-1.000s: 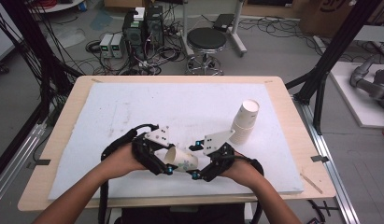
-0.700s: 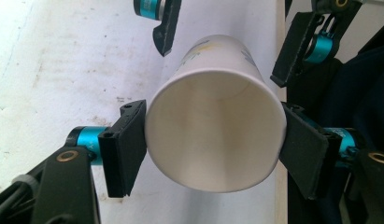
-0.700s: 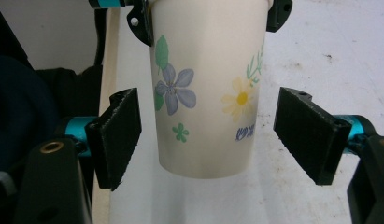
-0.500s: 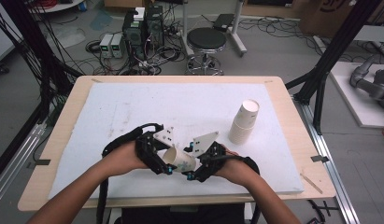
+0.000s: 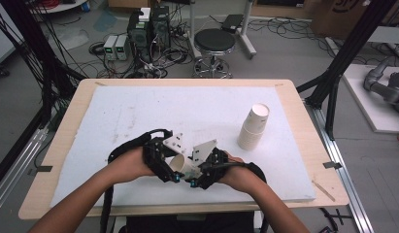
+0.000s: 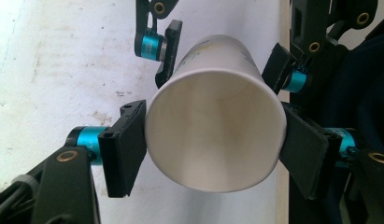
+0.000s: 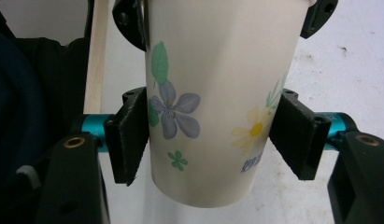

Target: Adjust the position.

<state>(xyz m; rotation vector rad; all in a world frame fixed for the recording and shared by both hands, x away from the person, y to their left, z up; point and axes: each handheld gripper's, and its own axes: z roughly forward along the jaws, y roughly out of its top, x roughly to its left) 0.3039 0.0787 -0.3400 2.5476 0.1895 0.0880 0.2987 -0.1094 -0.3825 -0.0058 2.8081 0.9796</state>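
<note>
At the near edge of the counter (image 5: 109, 102), around 6 o'clock in the high view, the person's 2 hands meet over the white mat. The left tongs (image 5: 172, 171) and the right tongs (image 5: 196, 178) face each other, and 1 paper cup (image 5: 180, 166) lies on its side between them, held off the mat by both.

In the left gripper view the left tongs (image 6: 213, 151) pinch the cup (image 6: 213, 126) at its open rim: 1 black pad presses the rim at 9 o'clock and the other at 3 o'clock, and the camera looks straight into the empty white inside. Just beyond, at 11 and 1 o'clock, the right tongs' pads press the cup's narrower part.

In the right gripper view the right tongs (image 7: 213, 135) pinch the cup (image 7: 217, 98) near its closed bottom, pads touching the wall at 9 and 3 o'clock. The wall carries printed flowers: a blue one and a green leaf toward 9 o'clock, a yellow one toward 3 o'clock. The left tongs' pads show at the top corners, at the rim end.

Farther off, toward 2 o'clock in the high view, a stack of paper cups (image 5: 254, 127) stands upright on the mat, well apart from the hands. Beyond the counter, at 12 o'clock, a round black stool (image 5: 214, 41) stands on the floor beside cabled equipment (image 5: 147, 29).
</note>
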